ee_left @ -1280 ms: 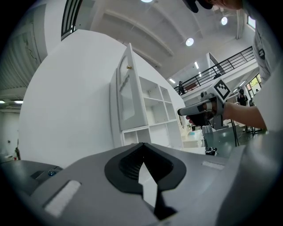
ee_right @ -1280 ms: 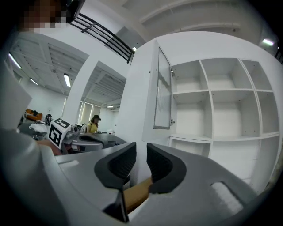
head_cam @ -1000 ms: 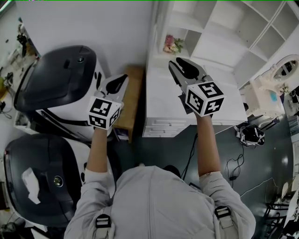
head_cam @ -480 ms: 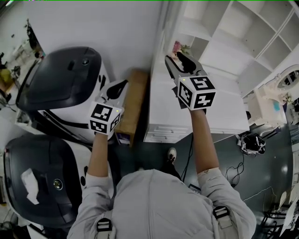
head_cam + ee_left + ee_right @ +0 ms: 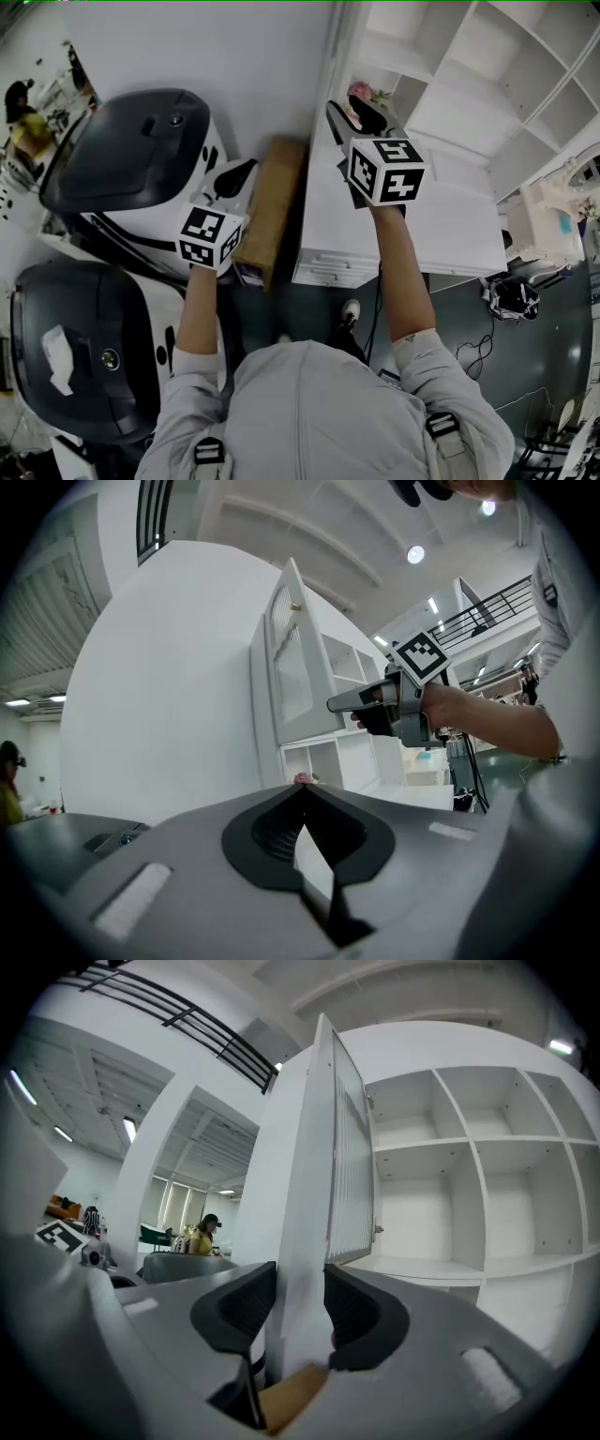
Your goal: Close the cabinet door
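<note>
The white cabinet door with its louvred panel stands open, edge-on to me, and shows as a narrow strip from above. My right gripper is level at the door's free edge. In the right gripper view the edge lines up in the gap of that gripper. The jaws opened wide and have just been closing slightly; the pads stand off the door. My left gripper hangs beside the cabinet, its tips meeting on nothing. It sees the door and the right gripper.
Open white shelves fill the cabinet, with a small pink flower on the counter. A cardboard box leans between the cabinet and two white machines with dark lids. A person stands far off.
My right gripper has moved left and away from me across the counter to the door's edge. The left gripper has stayed beside the box.
</note>
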Tool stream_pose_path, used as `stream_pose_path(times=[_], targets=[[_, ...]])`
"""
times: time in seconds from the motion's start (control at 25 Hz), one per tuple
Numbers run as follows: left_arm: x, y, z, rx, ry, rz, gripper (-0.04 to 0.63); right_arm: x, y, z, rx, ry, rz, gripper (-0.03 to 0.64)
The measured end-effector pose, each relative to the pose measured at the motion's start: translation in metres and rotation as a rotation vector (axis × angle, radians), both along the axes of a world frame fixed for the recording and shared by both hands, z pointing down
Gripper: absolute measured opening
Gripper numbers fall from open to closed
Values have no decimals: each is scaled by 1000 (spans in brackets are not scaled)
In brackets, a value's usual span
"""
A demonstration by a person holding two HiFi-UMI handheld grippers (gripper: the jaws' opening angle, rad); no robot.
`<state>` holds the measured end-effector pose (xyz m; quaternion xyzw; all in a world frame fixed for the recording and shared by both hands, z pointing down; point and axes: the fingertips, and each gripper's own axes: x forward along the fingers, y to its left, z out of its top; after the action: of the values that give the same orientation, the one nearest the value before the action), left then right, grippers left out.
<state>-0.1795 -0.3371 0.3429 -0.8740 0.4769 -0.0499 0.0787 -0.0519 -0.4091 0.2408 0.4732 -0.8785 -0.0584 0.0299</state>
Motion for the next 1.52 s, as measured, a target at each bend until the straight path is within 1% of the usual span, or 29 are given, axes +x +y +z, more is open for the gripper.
stream_pose_path(times=[0.04, 0.12, 0.28, 0.48, 0.64, 0.8, 0.88, 1.0, 1.12, 1.28, 1.4, 1.52], targets=[[2, 0, 1, -2, -2, -3, 18, 1, 1, 0, 5, 17, -5, 162], [5, -1, 2, -6, -9, -9, 18, 4, 3, 1, 4, 28, -28, 120], [17, -8, 1, -8, -15, -7, 18, 19, 5, 1, -26, -9, -77, 100], [45, -22, -6, 4, -20, 19, 18, 44, 5, 1, -43, -7, -119, 95], [67, -37, -10, 13, -18, 32, 18, 60, 2, 0, -65, -42, -175, 91], [89, -53, -11, 4, -13, 51, 18, 80, -1, 1, -71, -45, -205, 89], [98, -63, -13, 3, -17, 60, 18, 94, -5, 1, -76, -44, -187, 83], [111, -77, -12, -6, -20, 77, 18, 120, -15, 1, -81, -30, -133, 75], [126, -89, -11, -15, -24, 95, 18, 146, -30, 0, -84, -36, -88, 70], [144, -107, -11, -17, -16, 107, 18, 178, -52, -1, -105, -83, -75, 69], [157, -118, -11, -23, -4, 117, 18, 197, -70, -2, -110, -88, -70, 75], [169, -127, -12, -24, -3, 125, 18, 219, -91, -3, -97, -87, -19, 81]])
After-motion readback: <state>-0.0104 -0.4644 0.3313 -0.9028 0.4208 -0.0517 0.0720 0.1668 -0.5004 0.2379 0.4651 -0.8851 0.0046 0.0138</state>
